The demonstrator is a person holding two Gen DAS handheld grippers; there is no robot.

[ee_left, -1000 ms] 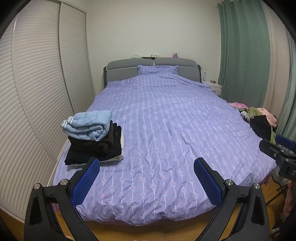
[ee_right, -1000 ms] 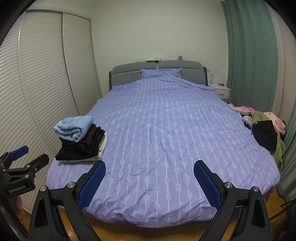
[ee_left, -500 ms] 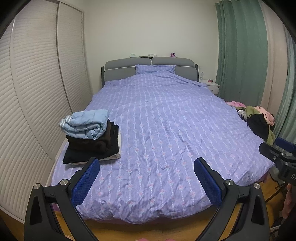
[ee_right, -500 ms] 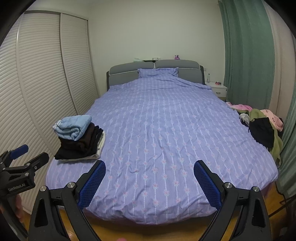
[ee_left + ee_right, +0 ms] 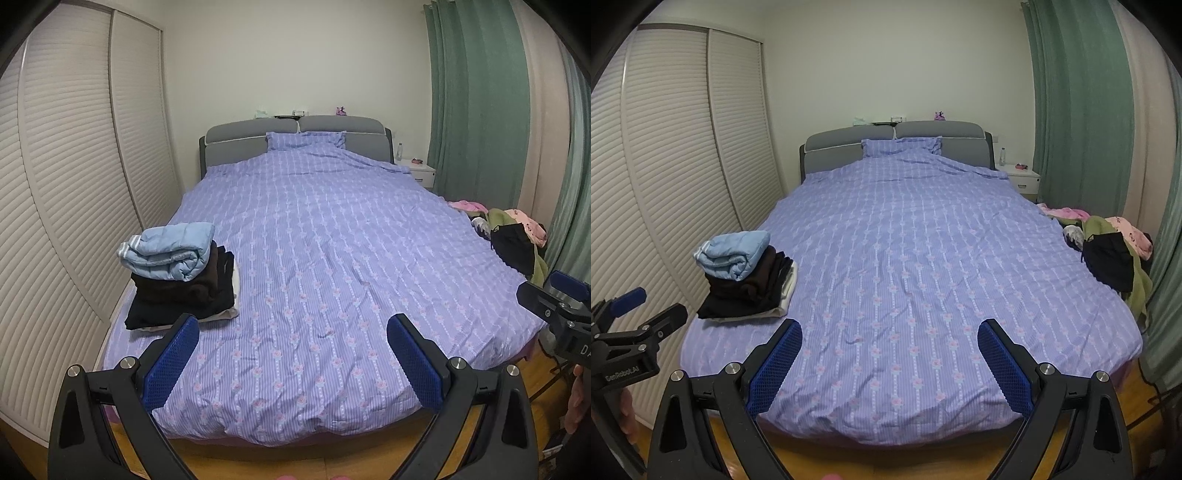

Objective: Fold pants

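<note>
Standing at the foot of the bed (image 5: 314,258), the person is holding both tools out over its near edge. The left gripper (image 5: 291,365) is spreading its blue pads wide apart with nothing between them, and the right gripper (image 5: 890,365) is doing the same.

No pants are lying spread on the open middle of the bed. A folded stack (image 5: 181,273), light blue on top of dark pieces, is sitting at the bed's near left corner, just ahead of the left gripper's left finger. A loose heap of clothes (image 5: 1112,258), black, olive and pink, is resting on the bed's right edge about halfway up, well apart from both tools and lying forward and to the right of them.

This scene is fitting two stages: more garments in the heap could be waiting, or the stack could be holding the last folded pair. If the heap is holding pants, the right gripper is the nearer one, sitting on that side of the bed. The heap is crumpled, so no waistband, leg direction or long axis can be told. The stack's long side is running roughly along the bed's length.
</note>
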